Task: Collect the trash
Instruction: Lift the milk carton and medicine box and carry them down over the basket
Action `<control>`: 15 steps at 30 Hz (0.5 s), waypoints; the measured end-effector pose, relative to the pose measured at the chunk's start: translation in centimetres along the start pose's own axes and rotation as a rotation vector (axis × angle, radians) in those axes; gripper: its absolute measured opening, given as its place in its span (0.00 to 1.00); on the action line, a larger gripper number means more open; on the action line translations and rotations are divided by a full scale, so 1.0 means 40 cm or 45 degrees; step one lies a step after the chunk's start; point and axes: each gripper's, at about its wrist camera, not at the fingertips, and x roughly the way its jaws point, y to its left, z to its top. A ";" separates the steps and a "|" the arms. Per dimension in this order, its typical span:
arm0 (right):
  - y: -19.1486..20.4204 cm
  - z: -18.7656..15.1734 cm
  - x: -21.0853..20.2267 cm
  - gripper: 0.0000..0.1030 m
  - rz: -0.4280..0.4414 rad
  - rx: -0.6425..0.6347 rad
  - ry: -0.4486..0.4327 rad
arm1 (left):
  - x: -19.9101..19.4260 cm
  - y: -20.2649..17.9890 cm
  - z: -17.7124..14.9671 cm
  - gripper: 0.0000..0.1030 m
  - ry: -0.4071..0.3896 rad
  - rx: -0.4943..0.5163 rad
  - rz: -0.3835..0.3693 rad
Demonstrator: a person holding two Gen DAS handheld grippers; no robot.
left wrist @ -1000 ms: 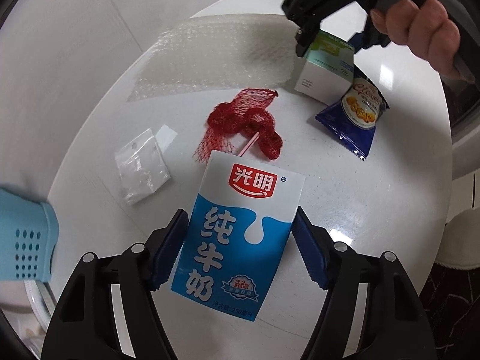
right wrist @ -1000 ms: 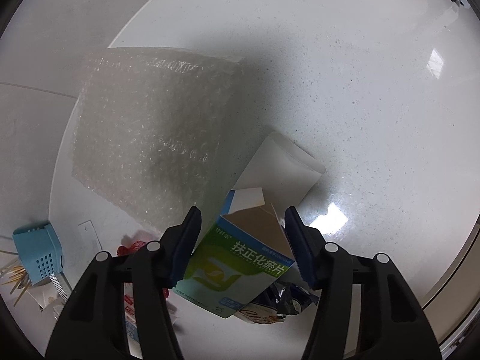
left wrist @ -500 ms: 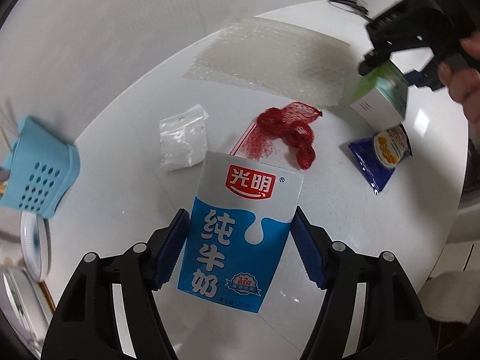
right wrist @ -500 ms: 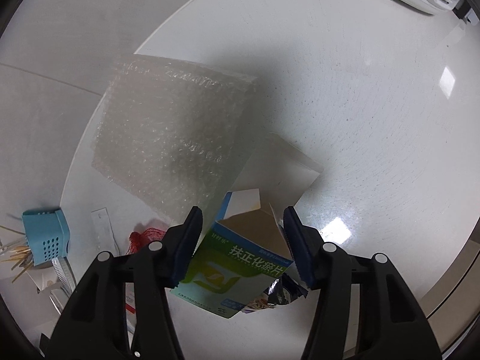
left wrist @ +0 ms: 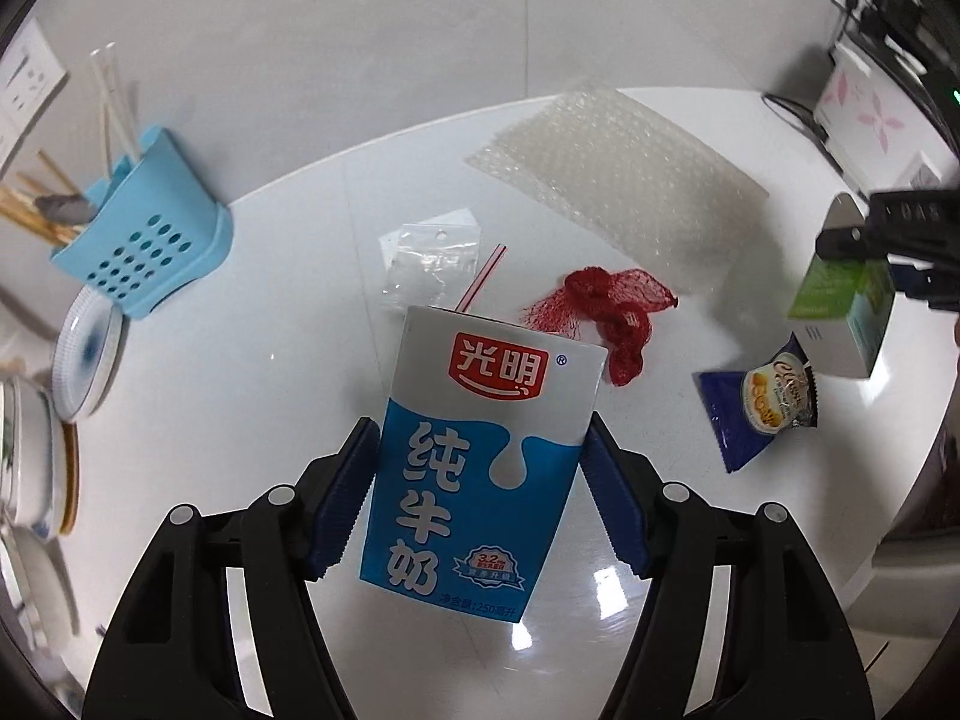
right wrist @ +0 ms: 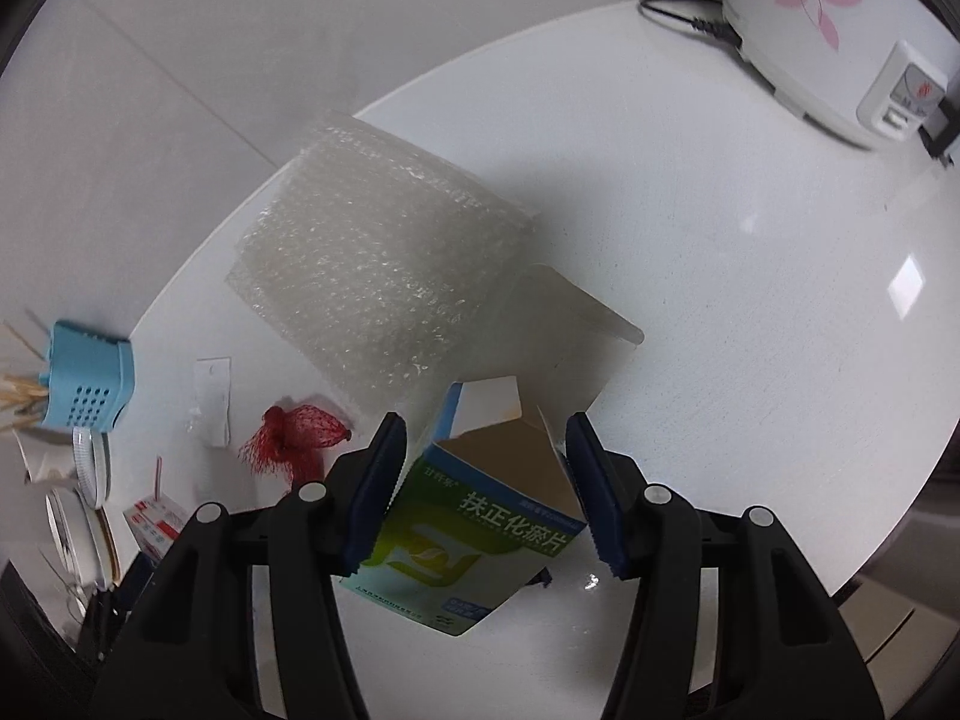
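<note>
Both held cartons, milk carton (left wrist: pixel 474 468) and green box (right wrist: pixel 480 528), have risen above the table (right wrist: pixel 750 312).

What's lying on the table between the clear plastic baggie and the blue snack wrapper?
The crumpled red mesh net lies between the clear plastic baggie and the blue snack wrapper, seen in the left wrist view.

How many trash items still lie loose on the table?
4: bubble wrap at the far side, clear plastic bag and red mesh net mid-table, blue snack wrapper to the right. More could be hidden behind the held cartons.
</note>
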 end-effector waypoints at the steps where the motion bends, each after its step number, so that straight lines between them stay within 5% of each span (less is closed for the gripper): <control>1: -0.001 -0.004 -0.010 0.51 0.012 -0.016 -0.015 | -0.008 -0.003 -0.005 0.64 -0.004 -0.016 0.007; 15: -0.033 -0.111 -0.144 0.51 0.056 -0.261 -0.170 | -0.128 -0.063 -0.106 0.64 -0.081 -0.213 0.072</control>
